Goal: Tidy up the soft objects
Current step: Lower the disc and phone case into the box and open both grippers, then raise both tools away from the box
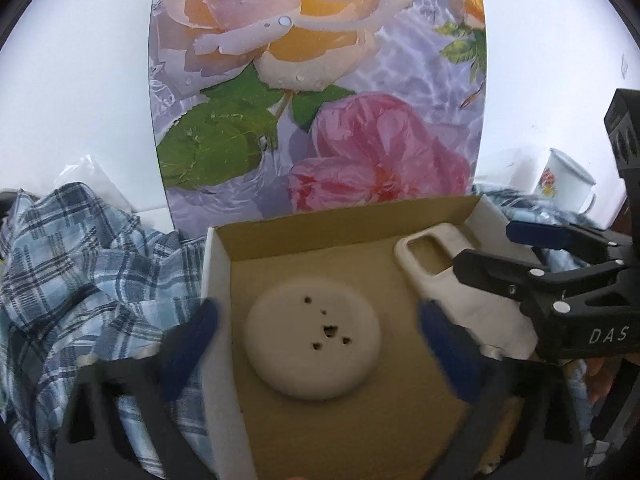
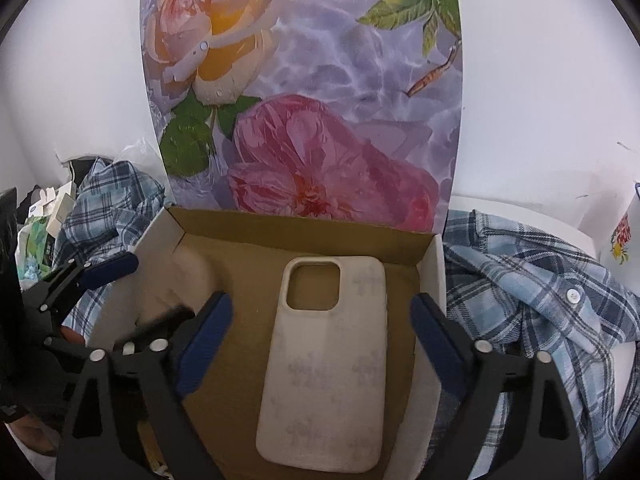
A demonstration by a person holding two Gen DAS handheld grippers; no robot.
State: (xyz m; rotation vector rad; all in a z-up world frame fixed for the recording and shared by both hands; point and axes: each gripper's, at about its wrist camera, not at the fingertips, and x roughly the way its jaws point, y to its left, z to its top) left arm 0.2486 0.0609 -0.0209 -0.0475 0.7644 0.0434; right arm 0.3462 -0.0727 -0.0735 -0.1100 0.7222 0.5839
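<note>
With both soft pieces lying flat on the brown floor of the cardboard box (image 1: 224, 248), the step in hand looks like a release: the left tool (image 1: 320, 344) stands with its blue pads spread wide on either side of the round cream pad (image 1: 312, 336), not pressing it, and the right tool (image 2: 320, 340) is likewise apart around the cream phone case (image 2: 324, 364), clear of its edges. In the left view the phone case sits at about two o'clock from the round pad, near the box's right wall, the two items apart. My reading is that the next move calls for lifting both tools straight up and back, since each has a white box wall close outside its outer finger and little room sideways. Beyond the walls, the plaid shirt (image 2: 540, 312) is bunched at three o'clock and again at nine o'clock, a likely next soft thing to fetch. Farther off at twelve o'clock the flowered board (image 2: 304, 92) stands just behind the box and blocks any forward reach; an enamel mug (image 1: 564, 184) sits at one o'clock on the table.
</note>
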